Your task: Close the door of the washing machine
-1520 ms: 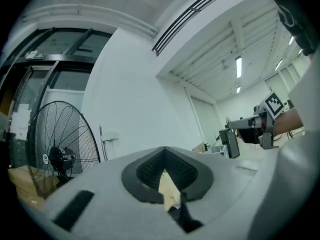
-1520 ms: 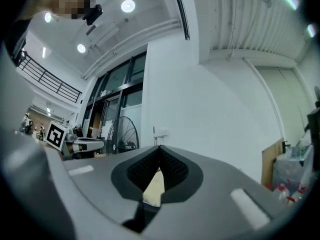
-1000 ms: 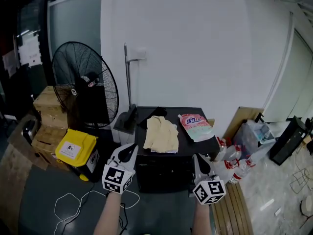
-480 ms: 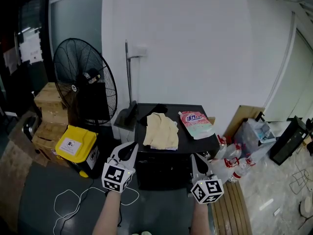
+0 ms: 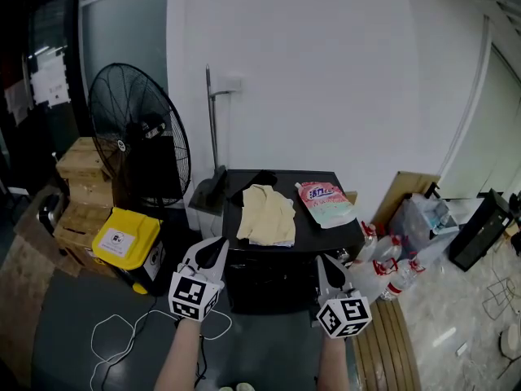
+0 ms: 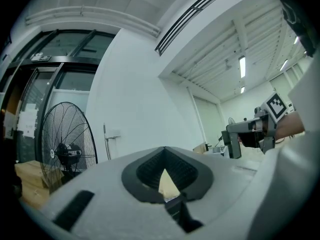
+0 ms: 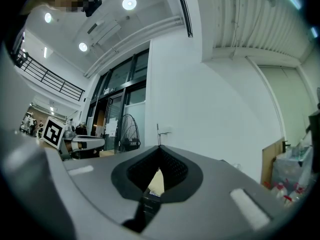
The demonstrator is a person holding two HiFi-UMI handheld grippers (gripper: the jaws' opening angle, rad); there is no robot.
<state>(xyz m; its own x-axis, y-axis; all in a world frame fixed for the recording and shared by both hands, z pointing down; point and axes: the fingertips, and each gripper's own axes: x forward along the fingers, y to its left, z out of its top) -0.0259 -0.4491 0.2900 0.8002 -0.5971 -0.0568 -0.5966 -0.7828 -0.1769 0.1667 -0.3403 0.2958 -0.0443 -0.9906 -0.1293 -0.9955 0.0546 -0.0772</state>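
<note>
The washing machine (image 5: pixel 277 282) is a low black box against the white wall in the head view; its dark front shows no door that I can make out. On its top lie a yellow cloth (image 5: pixel 264 214) and a pink detergent pouch (image 5: pixel 324 203). My left gripper (image 5: pixel 213 251) hovers just before the machine's left front corner, jaws shut and empty. My right gripper (image 5: pixel 324 265) hovers before the right front corner, also shut and empty. In the left gripper view the closed jaws (image 6: pixel 165 149) point level at the wall, as do those in the right gripper view (image 7: pixel 159 148).
A big black floor fan (image 5: pixel 138 137) stands left of the machine, with a yellow box (image 5: pixel 126 247) and cardboard boxes (image 5: pixel 81 186) beside it. A dustpan with a long handle (image 5: pixel 210 190) leans at the wall. Water bottles (image 5: pixel 391 279) lie at the right, a white cable (image 5: pixel 122 340) on the floor.
</note>
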